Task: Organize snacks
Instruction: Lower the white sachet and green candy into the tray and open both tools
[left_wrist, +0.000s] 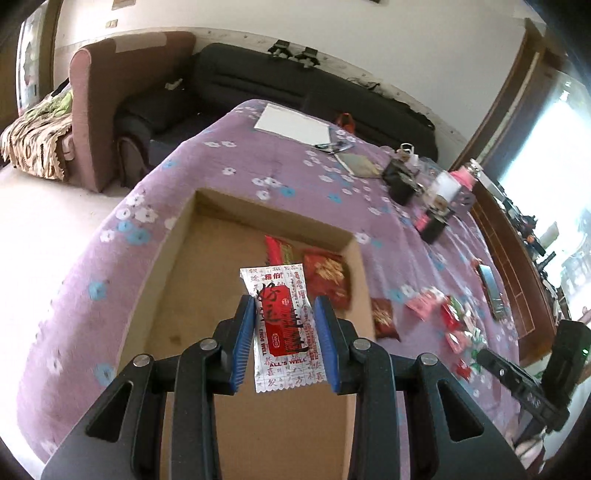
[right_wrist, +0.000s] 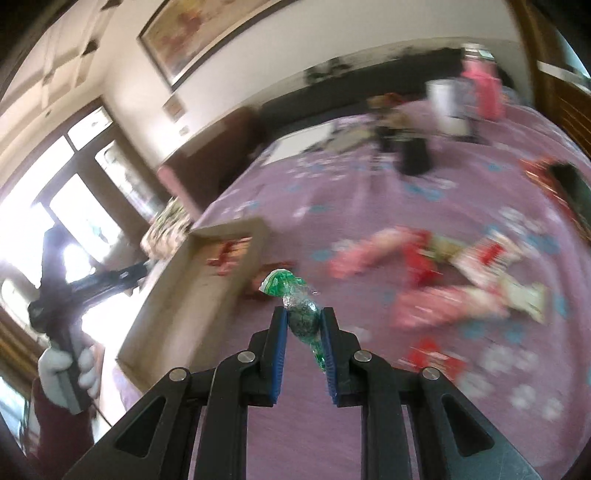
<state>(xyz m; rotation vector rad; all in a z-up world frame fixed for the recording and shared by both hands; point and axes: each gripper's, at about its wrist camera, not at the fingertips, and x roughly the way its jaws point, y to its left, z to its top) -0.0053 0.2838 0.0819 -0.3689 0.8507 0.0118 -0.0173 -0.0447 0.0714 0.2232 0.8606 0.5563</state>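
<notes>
The left gripper (left_wrist: 284, 317) clamps a white-and-red printed snack packet (left_wrist: 286, 325) above the shallow cardboard box (left_wrist: 184, 266); the right gripper (right_wrist: 303, 325) pinches a green foil-wrapped candy (right_wrist: 301, 317) over the purple flowered tablecloth (right_wrist: 461, 184), just beside the box's right edge.

Black gripper (left_wrist: 284, 306) (blue pads (left_wrist: 244, 336)), white glove (right_wrist: 59, 373)

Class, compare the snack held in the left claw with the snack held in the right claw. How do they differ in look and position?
The left claw's packet is flat, white and red with printed writing; the right claw's sweet is small, rounded and wrapped in crinkly green. The packet hangs above the cardboard box; the sweet is above the purple cloth, beside the box. Both are pinched between blue pads.
</notes>
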